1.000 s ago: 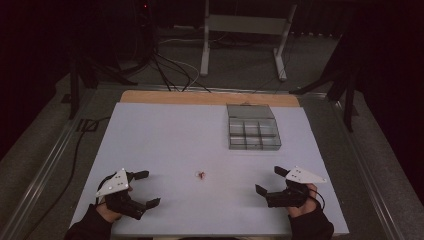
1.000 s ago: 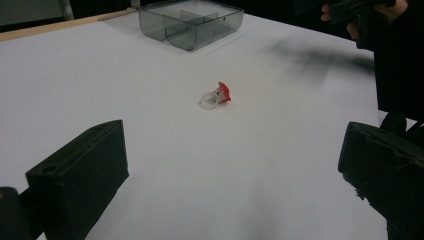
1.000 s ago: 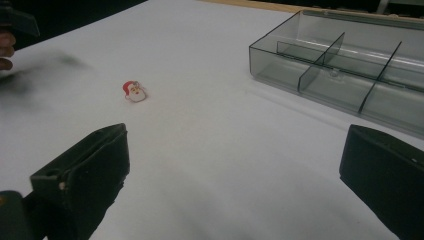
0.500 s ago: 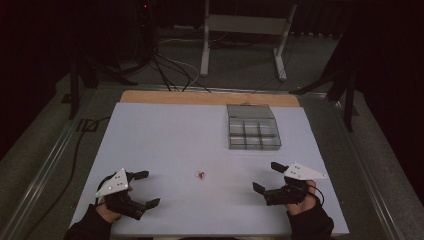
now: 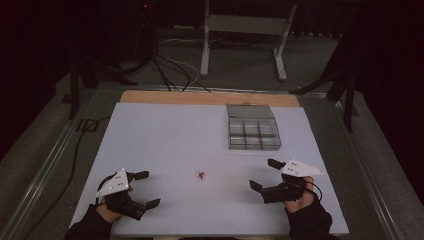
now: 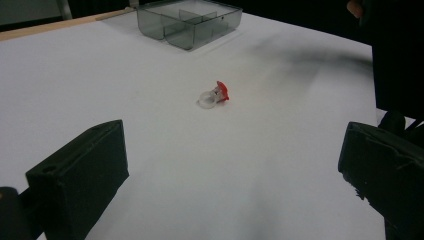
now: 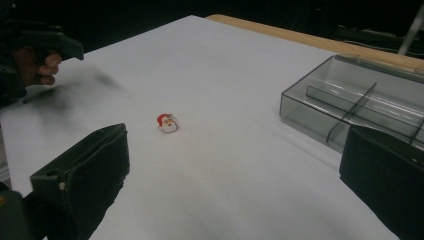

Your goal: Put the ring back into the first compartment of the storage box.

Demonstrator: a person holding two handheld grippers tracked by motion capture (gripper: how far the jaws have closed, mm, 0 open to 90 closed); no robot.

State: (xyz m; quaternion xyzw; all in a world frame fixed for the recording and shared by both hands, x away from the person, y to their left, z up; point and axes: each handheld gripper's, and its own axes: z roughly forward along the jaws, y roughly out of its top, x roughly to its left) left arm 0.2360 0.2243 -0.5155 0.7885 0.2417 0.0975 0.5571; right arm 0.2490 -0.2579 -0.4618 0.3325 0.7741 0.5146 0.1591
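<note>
The table top (image 5: 165,135) looks like smooth matt white sheet, paper or laminate, can't tell which, with a bare wood strip (image 5: 200,98) along its far edge. The box (image 5: 252,134) near the far right corner is smoky see-through plastic, glossy, with thin dividers of the same stuff. The little Santa ring (image 6: 213,95) is shiny painted plastic on a clear plastic band. Both grippers, left (image 5: 141,189) and right (image 5: 263,174), have matt black plastic jaws, slightly grainy, each under a flat pale grey plate.

Black blocky tongs (image 5: 141,189), white triangular top plates, dark sleeves, thin black cable at right tongs (image 5: 266,175)
</note>
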